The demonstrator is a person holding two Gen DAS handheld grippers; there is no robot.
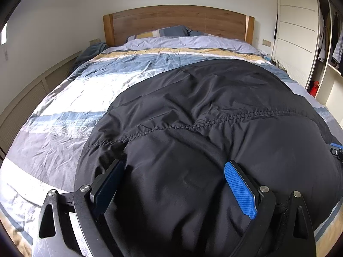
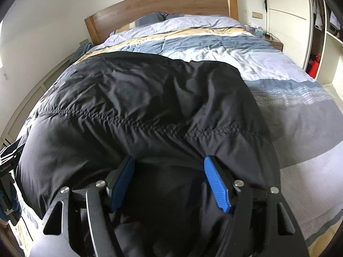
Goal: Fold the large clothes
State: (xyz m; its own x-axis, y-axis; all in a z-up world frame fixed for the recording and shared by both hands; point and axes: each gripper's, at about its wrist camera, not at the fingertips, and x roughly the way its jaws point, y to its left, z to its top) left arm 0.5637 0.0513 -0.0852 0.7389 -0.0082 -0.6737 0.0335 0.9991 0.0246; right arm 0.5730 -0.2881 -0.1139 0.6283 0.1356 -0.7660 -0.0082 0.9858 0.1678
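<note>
Ahead of each hand-held gripper, the puffy black jacket [image 1: 214, 111] blocks the way. Beyond it, striped bedding [image 1: 90, 79] lies open up to the headboard [image 1: 178, 21].

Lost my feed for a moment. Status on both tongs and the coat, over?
Left tongs open over near end of black padded coat. Right tongs open, same end, fabric between the pads. Coat spread on striped duvet. Nothing in the way.

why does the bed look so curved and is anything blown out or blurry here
Left wrist view: fisheye bends the wooden headboard into an arc, and the striped duvet's white bands are overexposed. Right wrist view: same bulge, dark corner vignetting, slight blur on the puffy black quilted jacket near the lens.
</note>
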